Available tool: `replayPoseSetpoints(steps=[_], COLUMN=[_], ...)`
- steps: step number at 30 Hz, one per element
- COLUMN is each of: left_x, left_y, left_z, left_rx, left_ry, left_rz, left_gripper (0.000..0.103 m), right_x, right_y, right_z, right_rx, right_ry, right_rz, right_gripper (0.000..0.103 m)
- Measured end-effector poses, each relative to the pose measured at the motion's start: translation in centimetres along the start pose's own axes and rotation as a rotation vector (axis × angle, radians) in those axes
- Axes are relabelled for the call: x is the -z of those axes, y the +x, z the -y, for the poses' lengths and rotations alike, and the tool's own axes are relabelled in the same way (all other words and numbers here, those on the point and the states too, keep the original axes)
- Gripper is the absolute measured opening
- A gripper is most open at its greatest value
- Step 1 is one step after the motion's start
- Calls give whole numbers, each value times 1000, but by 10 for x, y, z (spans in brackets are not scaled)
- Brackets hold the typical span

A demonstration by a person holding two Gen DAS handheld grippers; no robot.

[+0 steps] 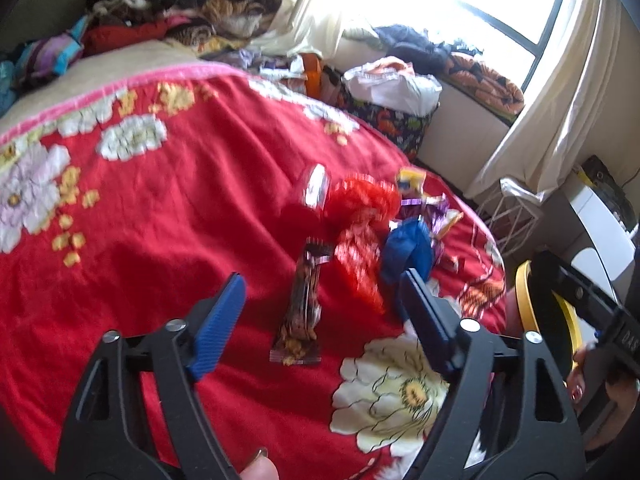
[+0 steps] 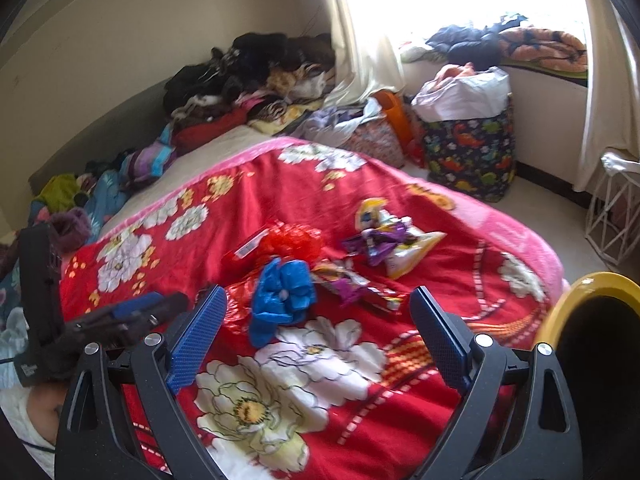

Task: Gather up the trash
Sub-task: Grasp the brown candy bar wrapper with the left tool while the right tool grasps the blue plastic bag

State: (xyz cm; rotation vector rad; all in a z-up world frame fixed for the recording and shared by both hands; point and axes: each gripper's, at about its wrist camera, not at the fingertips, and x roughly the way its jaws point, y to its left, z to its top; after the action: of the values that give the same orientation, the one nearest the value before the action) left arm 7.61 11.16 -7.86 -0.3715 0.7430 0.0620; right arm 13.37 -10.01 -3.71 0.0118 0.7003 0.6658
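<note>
Both sets of jaws apart, empty: left gripper (image 1: pixel 322 320) straddling brown snack wrapper (image 1: pixel 302 312); right gripper (image 2: pixel 316 344) near blue plastic bag (image 2: pixel 280 300). Risk of pinching red floral blanket (image 1: pixel 160 220) beneath wrapper.

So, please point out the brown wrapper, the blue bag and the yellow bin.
Brown wrapper (image 1: pixel 302 312), left wrist view, its middle.
Blue bag (image 2: pixel 280 300), right wrist view, its centre.
Yellow bin (image 2: pixel 560 312), right wrist view, its rim.

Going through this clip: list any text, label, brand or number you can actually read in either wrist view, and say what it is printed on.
"DAS": white letters on the black body of the right gripper at the left view's edge; the word runs out of frame.
White label on the red wrapper: too blurred to read.
Print on the brown snack bar wrapper: too blurred.
Print on the purple and yellow wrappers: too blurred.
Nothing else legible.
</note>
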Motion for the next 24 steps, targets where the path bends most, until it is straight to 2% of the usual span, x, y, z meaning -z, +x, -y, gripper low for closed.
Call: replayPoseSetpoints(steps=[5, 14, 16, 18, 19, 20, 22, 24], left_x=[9, 20, 21, 22, 22, 23, 23, 24], left_y=[10, 27, 30, 32, 33, 33, 34, 35], left_z=[-1, -10, -13, -16, -16, -16, -16, -16], left_rx=[14, 11, 5, 4, 4, 2, 1, 0], left_ry=[1, -23, -32, -37, -38, -36, -34, -33], left_rz=[-43, -100, -107, -110, -112, -112, -113, -115], left_gripper=[56, 45, 41, 39, 38, 37, 34, 25], right_x=[0, 5, 5, 6, 7, 8, 10, 12], right_y=[32, 73, 82, 88, 90, 91, 89, 84], right_z=[-14, -27, -27, -28, -28, -27, -27, -24], right_rx=[-32, -53, -57, -71, -81, -89, -94, -110], right_ry=[-45, -48, -37, -36, -34, -30, -24, -11], right_rz=[-77, -151, -165, -184, -193, -200, -196, -187], right_gripper=[74, 60, 53, 37, 25, 20, 16, 16])
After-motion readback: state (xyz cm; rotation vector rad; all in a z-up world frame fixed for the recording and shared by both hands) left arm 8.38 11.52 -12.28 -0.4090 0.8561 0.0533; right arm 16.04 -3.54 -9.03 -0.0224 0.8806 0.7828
